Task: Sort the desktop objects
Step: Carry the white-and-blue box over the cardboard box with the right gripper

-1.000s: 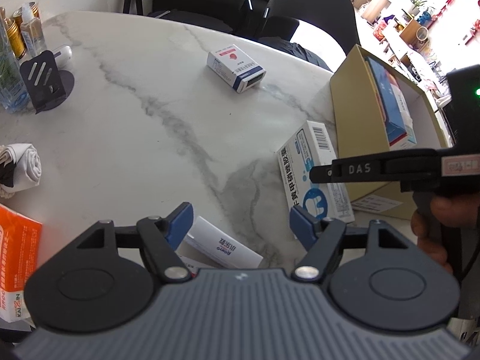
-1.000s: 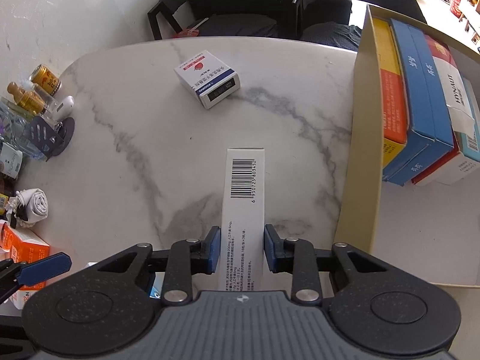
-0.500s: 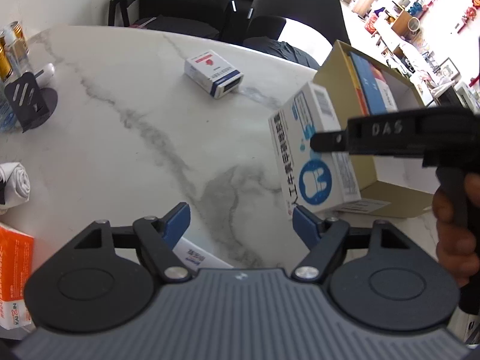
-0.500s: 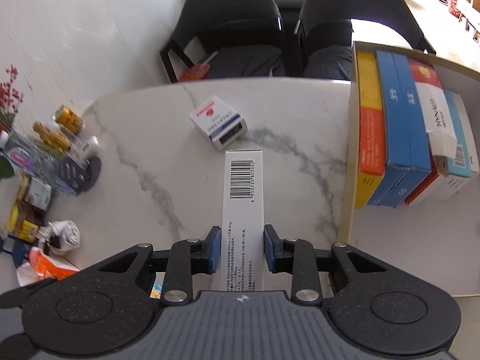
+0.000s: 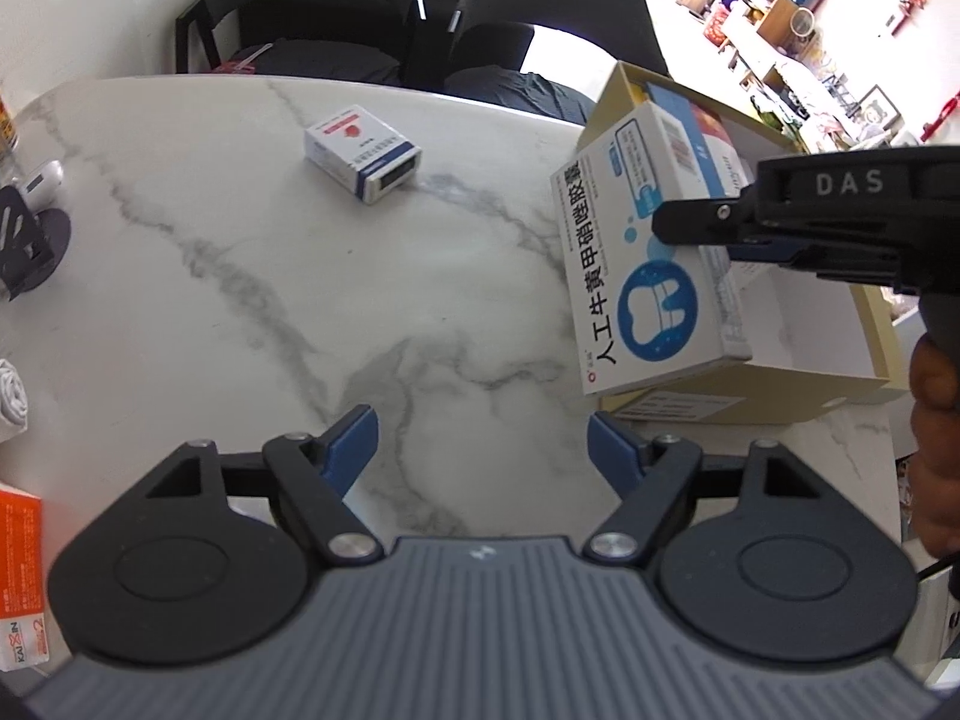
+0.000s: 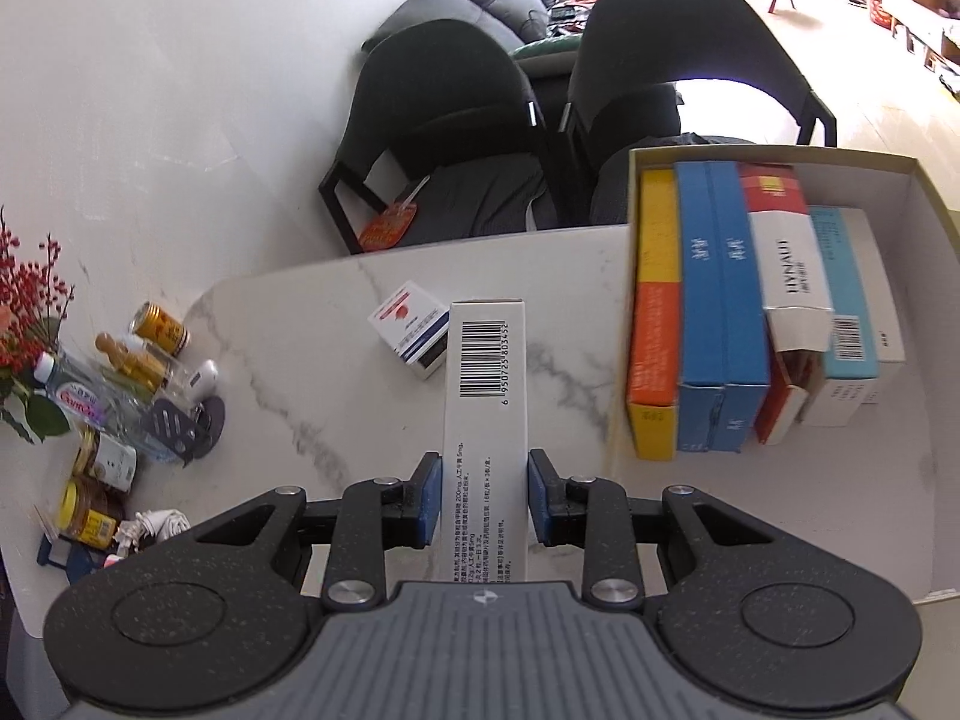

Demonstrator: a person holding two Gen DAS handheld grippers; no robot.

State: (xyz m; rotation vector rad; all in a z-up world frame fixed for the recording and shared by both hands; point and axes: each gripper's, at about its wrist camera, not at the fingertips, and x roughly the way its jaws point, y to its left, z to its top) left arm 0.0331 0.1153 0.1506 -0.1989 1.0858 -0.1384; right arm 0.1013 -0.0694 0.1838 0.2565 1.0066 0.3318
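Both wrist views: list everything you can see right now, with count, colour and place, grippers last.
medicine box with tooth logo: 1, white and blue, held off the table beside the cardboard box
small box: 1, white with navy end, lying mid-table
cardboard box: 1, tan, right end of table, open
packs in it: about 5, yellow-orange, blue, red, white, light blue, side by side
orange box: 1, near left table edge
bottles and jars: several, gold and clear, far left end
black stand: 1, by the bottles
marble table: 1, white, grey veins
chairs: 2, black, behind table
left gripper: jaws opening, nothing between them
right gripper: shut on the medicine box
hand: 1, on the right gripper's handle
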